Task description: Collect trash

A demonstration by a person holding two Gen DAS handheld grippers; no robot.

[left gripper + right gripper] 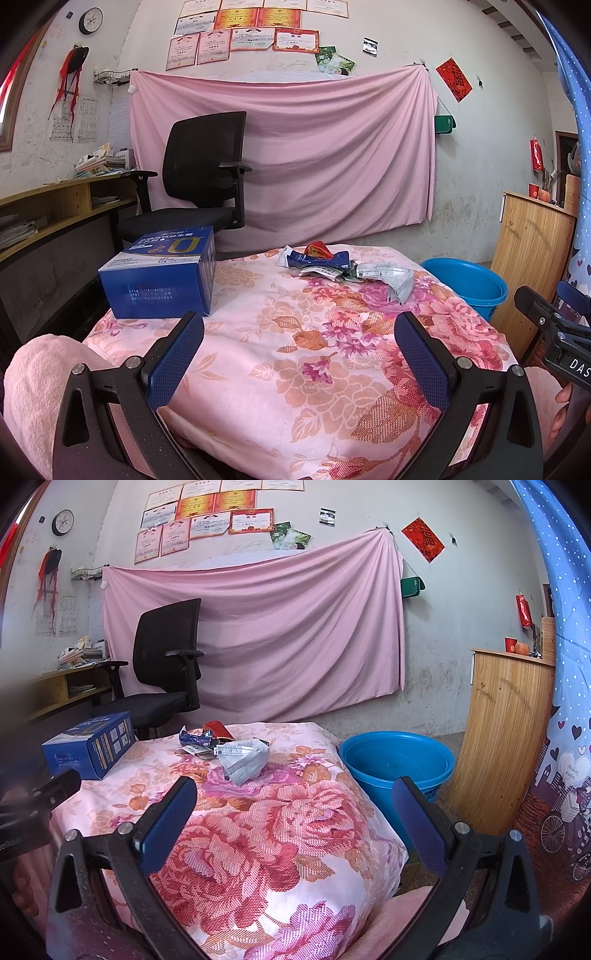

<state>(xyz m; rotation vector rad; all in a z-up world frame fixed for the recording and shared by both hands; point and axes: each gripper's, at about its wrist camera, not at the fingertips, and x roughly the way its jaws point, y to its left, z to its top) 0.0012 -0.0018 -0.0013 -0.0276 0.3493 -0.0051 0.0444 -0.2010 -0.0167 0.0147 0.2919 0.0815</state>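
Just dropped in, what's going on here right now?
Nothing has been picked up yet. Both tools, left and right, are open and empty above the near edge of the floral-covered table. The trash pile, wrappers and a used face mask, lies at the far side, next to a blue box. A blue basin stands on the floor beside the table.

We're seeing box (160,273) sitting mid-left on cloth (295,350), trash pile (347,269) lying center-right behind, bucket (467,282) standing far right.

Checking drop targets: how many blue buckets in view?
1. The bucket stands on the floor right of the floral-covered table, beside the wooden cabinet. Others could be hidden behind the table.
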